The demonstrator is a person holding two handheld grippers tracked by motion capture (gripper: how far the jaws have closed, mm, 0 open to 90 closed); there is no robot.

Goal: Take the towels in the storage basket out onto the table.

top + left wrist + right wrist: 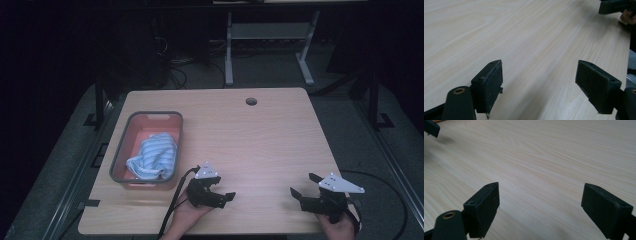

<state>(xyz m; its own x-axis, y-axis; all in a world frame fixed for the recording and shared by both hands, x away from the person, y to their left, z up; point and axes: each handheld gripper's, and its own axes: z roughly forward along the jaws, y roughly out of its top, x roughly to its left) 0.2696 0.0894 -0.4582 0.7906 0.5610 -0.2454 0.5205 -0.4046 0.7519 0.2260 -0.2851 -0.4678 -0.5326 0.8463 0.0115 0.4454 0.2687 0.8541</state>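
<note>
A grey-rimmed pink basket (131,125) stands on the left part of the wooden table (250,140). Inside it lies a crumpled blue-and-white striped cloth (152,157). My left gripper (222,188) rests near the front edge, just right of the basket, open with nothing between its jaws; its own view shows the gripper (539,82) over bare wood. My right gripper (302,184) sits near the front right corner, open and holding nothing. In its own view the gripper (540,202) spans bare tabletop.
A round cable hole (251,101) sits near the table's far edge. Black cables (172,210) trail off the front edge from each gripper. Beyond the table stand a white desk frame (270,45) and dark floor. The other gripper (614,6) shows far off in the left gripper view.
</note>
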